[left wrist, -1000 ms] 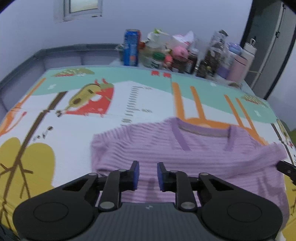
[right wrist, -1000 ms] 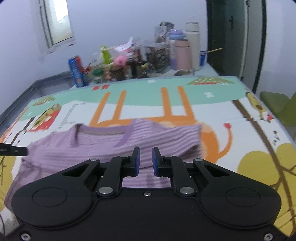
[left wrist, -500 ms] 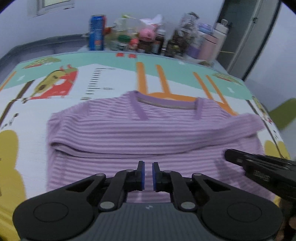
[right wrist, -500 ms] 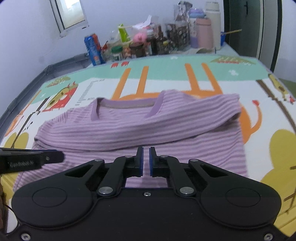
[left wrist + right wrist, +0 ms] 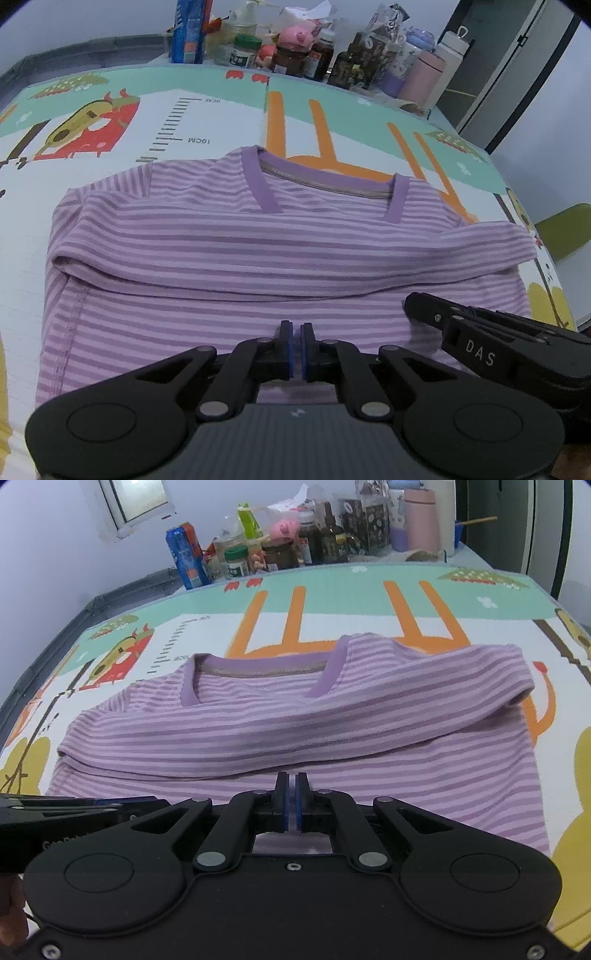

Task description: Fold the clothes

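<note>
— Shirt (image 5: 258,236) lying spread on the play mat (image 5: 184,110), neckline (image 5: 325,181) pointing far, near hem sitting right under both tools. Looking doubled over in a soft roll (image 5: 258,269) across the middle.

— Handling how?

— Looking light, limp and stretchy. Likely sagging between two holds and bunching if dragged, but hardly slipping against the pads. Judging the near hem the best place for taking hold, one grip toward the left and one toward the right, keeping the edge taut.

— Jaws doing what?

— Left gripper (image 5: 296,349) showing only a thin slit between its blue pads, apparently pinching the hem. Right gripper (image 5: 291,801) showing the same, with a pale sliver of cloth seeming to sit in the slit. Not telling for certain how much fabric is caught.

— Anything standing in the way?

— Nothing lying on the cloth. Bottles and jars (image 5: 295,48), a blue can (image 5: 184,554) and a pink flask (image 5: 424,74) crowding the far edge, well apart from the neckline. Worth watching the two tools working near each other.
</note>
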`<state>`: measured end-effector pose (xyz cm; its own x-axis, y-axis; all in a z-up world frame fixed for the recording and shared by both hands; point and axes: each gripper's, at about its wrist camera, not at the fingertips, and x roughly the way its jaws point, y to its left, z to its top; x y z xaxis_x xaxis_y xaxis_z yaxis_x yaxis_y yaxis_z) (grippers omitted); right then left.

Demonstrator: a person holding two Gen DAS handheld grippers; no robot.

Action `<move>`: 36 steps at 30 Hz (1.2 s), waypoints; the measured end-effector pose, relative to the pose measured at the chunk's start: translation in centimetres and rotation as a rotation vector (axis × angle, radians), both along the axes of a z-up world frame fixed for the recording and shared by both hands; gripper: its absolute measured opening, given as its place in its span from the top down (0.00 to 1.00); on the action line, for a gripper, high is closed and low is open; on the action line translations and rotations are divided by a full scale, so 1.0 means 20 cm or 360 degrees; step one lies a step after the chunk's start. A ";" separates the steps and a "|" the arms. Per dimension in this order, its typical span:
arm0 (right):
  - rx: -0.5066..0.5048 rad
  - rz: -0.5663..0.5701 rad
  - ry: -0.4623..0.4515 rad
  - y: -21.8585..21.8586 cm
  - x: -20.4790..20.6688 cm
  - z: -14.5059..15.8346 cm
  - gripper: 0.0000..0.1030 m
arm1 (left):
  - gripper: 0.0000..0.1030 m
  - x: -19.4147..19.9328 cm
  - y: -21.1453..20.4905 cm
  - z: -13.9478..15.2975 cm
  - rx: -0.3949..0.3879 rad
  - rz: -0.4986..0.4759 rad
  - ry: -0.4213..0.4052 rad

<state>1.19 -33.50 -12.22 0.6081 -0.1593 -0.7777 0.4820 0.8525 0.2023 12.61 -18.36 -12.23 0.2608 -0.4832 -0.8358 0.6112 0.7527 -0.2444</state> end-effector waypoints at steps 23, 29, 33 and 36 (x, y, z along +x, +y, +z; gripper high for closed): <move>-0.0092 -0.0068 0.0003 -0.19 0.20 -0.01 0.97 | 0.94 0.30 -0.16 0.04 0.0015 0.0116 -0.0062; -0.0117 -0.0085 -0.0019 -0.24 0.24 0.00 0.96 | 0.89 0.28 -0.16 0.08 -0.0051 0.0098 -0.0064; -0.0116 -0.0103 -0.0035 -0.28 0.28 0.01 0.94 | 0.82 0.22 -0.17 0.11 -0.0112 0.0010 -0.0028; -0.0107 -0.0124 -0.0050 -0.32 0.29 0.03 0.94 | 0.76 0.17 -0.17 0.11 -0.0126 -0.0028 -0.0018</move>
<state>7.04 -39.96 -11.68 0.6159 -0.2583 -0.7443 0.5417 0.8248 0.1621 15.99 -21.81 -10.03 0.2610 -0.5522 -0.7918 0.6271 0.7206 -0.2958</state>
